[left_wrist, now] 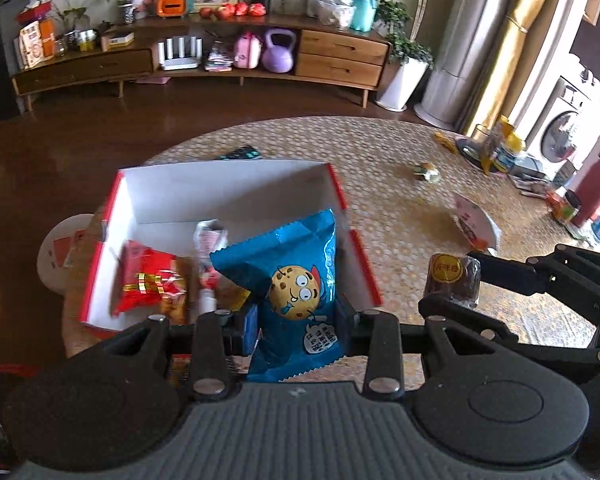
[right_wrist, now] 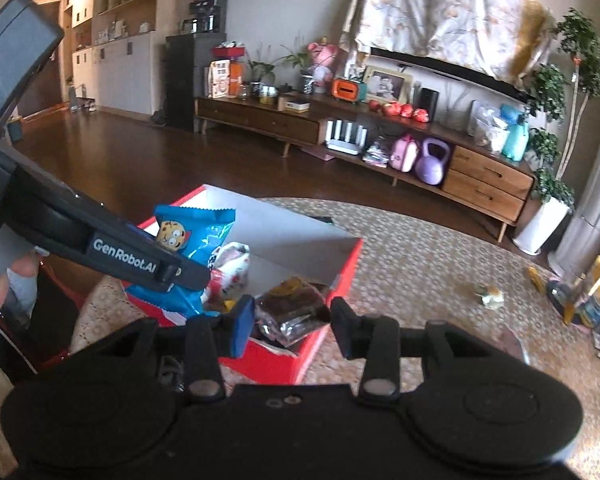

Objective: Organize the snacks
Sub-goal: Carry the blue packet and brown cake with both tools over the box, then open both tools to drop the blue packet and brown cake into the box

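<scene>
Behind the left gripper (left_wrist: 298, 320), blue cookie packet (left_wrist: 296, 280) bottom hidden.

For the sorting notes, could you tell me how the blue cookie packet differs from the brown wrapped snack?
The blue cookie packet is a large opaque bag with a cartoon cookie; the brown wrapped snack is small, in clear wrap with a round yellow label. The left gripper holds the packet, the right gripper the snack. Both are held near the red box.

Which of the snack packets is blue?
The cookie packet with the cartoon cookie face, held in the left gripper over the red box. The packet lying in the box is red.
</scene>
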The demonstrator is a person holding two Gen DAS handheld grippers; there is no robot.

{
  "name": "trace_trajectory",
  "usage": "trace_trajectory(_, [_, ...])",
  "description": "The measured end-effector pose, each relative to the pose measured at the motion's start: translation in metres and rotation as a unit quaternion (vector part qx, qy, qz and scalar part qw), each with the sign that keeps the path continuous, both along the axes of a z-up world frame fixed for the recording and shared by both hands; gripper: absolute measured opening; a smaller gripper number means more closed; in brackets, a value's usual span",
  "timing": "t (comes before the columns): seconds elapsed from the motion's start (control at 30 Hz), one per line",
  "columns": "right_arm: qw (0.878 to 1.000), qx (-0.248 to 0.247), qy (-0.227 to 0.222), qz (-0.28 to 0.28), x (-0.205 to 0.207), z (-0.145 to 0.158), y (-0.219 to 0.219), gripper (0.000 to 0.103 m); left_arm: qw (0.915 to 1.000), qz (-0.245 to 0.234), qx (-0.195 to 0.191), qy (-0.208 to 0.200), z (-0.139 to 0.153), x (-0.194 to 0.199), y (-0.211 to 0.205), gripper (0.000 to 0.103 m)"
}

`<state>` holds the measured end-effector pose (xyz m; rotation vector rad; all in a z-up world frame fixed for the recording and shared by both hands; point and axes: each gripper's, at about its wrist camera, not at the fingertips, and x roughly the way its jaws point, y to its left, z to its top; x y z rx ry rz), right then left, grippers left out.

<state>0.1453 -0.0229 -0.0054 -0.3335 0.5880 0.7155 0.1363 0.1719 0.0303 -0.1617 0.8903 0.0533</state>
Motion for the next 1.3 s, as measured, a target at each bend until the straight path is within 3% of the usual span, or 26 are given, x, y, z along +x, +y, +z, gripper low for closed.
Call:
trace_trajectory(0.27, [1.000,-0.011,0.011,0.017,0.013,-0.015,0.046,0.040,0.9992,0.038,0.012,0.006,-0.008,0.006,0.049,0.037])
trace_trajectory(0.67, [0.998,-0.046,0.037,0.005,0.052,-0.054,0.093,0.040,0.9960,0.074,0.032,0.038,-0.041,0.047,0.100,0.037])
trace_trajectory(1.03, [0.995,-0.078,0.063,0.006,0.075,-0.087,0.115,0.040,0.9943,0.047,0.057,0.077,-0.083,0.090,0.097,0.037])
trace_trajectory(1.3, [0.994,-0.080,0.079,0.012,0.084,-0.098,0.119,0.040,0.9921,0.029,0.064,0.104,-0.108,0.096,0.088,0.037])
